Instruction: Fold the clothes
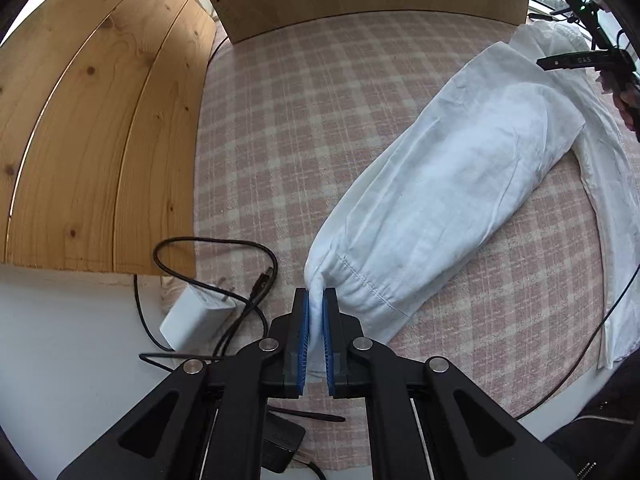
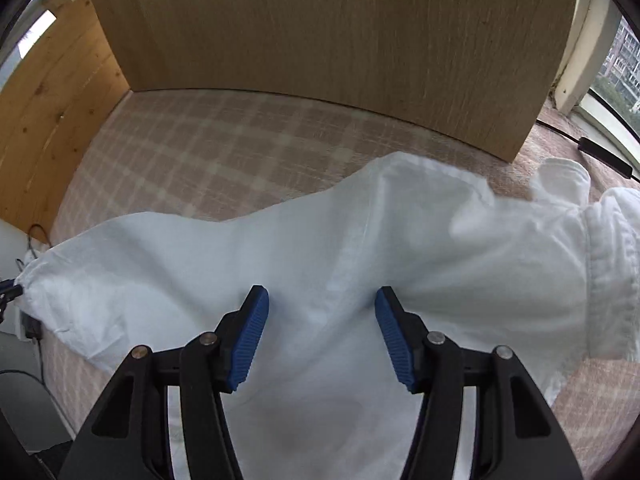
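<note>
The left hand-held gripper [image 1: 316,300] is clamped on the gathered cuff end of a white garment [image 1: 448,192], the cloth pinched between its blue ribbed pads [image 1: 306,320] with the hem stitching bunched just beyond the tips. From that pinch the garment runs away as a long puffed sleeve across the pink-and-cream checked cloth [image 1: 280,128] that covers the surface — whether a table or a bed lies beneath it, the pictures do not show. Just left of this hand-held gripper lie a white power adapter [image 1: 192,316] and looping black cables [image 1: 224,256], near the edge of the checked cloth; a second, dark adapter [image 1: 280,440] sits below the gripper's frame.

The right hand-held gripper [image 2: 322,300] stands with its jaws wide apart, holding nothing, its blue pads [image 2: 250,332] spread over the middle of the white garment [image 2: 320,248], astride a seam line that runs between them. Whether the tips touch the fabric cannot be told. The garment spreads to both sides of it, with a ribbed cuff [image 2: 612,276] at the far right.

Pine boards [image 1: 88,128] stand to the left and a plain wooden panel [image 2: 320,28] closes the back; a window [image 2: 624,64] shows at the far right
</note>
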